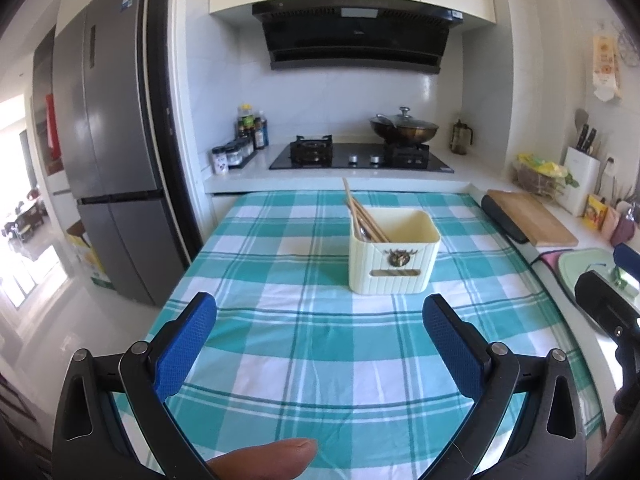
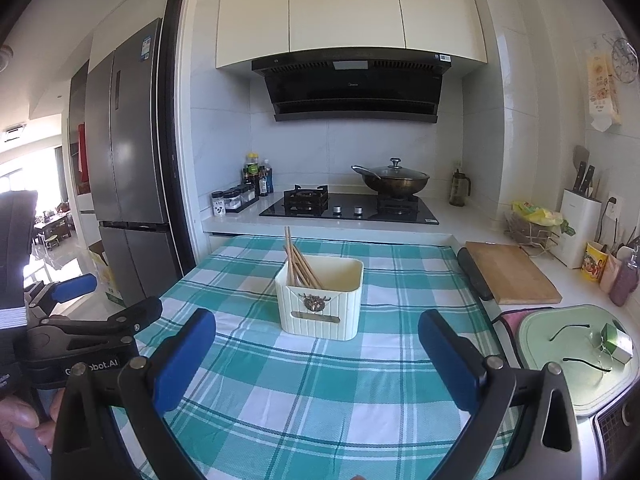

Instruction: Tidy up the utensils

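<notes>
A cream ribbed utensil holder (image 1: 394,258) (image 2: 322,300) stands on the teal checked tablecloth (image 1: 304,352) (image 2: 320,392). Several wooden chopsticks (image 1: 362,214) (image 2: 300,264) lean in its left side, with a metal utensil (image 1: 363,232) among them. My left gripper (image 1: 320,316) is open and empty, above the cloth and short of the holder. My right gripper (image 2: 318,332) is open and empty, also short of the holder. The left gripper also shows at the left edge of the right wrist view (image 2: 76,320).
A wooden cutting board (image 2: 510,276) lies right of the cloth, with a green lidded pan (image 2: 576,360) nearer. Behind are a gas hob (image 2: 348,208) with a wok (image 2: 394,182), spice jars (image 2: 236,198), a knife block (image 2: 576,224). A fridge (image 1: 112,160) stands left.
</notes>
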A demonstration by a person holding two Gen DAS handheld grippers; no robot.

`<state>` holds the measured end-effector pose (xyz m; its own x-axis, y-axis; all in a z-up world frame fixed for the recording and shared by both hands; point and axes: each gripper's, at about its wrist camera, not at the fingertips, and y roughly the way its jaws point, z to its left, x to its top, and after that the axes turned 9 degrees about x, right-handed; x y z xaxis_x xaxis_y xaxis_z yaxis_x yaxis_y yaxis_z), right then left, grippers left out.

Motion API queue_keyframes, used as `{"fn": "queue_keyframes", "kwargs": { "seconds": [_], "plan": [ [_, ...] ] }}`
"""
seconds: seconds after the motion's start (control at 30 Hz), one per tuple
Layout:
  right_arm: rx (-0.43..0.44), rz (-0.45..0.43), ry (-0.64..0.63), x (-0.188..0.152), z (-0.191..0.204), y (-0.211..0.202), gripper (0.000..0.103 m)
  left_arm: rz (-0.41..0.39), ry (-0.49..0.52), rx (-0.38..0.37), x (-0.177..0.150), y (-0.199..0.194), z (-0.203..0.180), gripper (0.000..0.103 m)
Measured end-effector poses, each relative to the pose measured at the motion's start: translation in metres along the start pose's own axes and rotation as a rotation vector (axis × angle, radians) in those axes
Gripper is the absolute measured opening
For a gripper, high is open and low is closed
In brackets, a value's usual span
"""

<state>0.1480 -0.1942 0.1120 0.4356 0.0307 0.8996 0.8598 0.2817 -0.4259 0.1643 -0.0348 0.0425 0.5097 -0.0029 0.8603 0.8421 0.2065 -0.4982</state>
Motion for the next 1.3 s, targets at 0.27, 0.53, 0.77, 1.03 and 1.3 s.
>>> {"fn": "queue_keyframes", "kwargs": {
  "seconds": [0.27,0.53,0.77,1.03,1.3],
  "plan": [
    [0.007,0.009,-0.005,-0.0004,0.0012,0.0018,0.103,0.005,0.004,0.007,-0.0009,0.0014,-0.0005,0.103],
    [0.008,0.024,-0.013,0.0002,0.0034,0.0063,0.103,0.001,0.002,0.009,0.0000,0.0029,0.0011,0.103],
    [0.014,0.023,-0.021,0.0006,0.0054,0.0068,0.103,0.005,0.003,0.009,0.0004,0.0036,0.0005,0.103],
    [0.007,0.022,-0.034,0.0005,0.0073,0.0068,0.103,0.005,0.004,0.008,0.0005,0.0035,0.0000,0.103],
    [0.014,0.028,-0.039,-0.0005,0.0100,0.0080,0.103,0.005,0.004,0.008,0.0012,0.0032,-0.0007,0.103]
  ]
}}
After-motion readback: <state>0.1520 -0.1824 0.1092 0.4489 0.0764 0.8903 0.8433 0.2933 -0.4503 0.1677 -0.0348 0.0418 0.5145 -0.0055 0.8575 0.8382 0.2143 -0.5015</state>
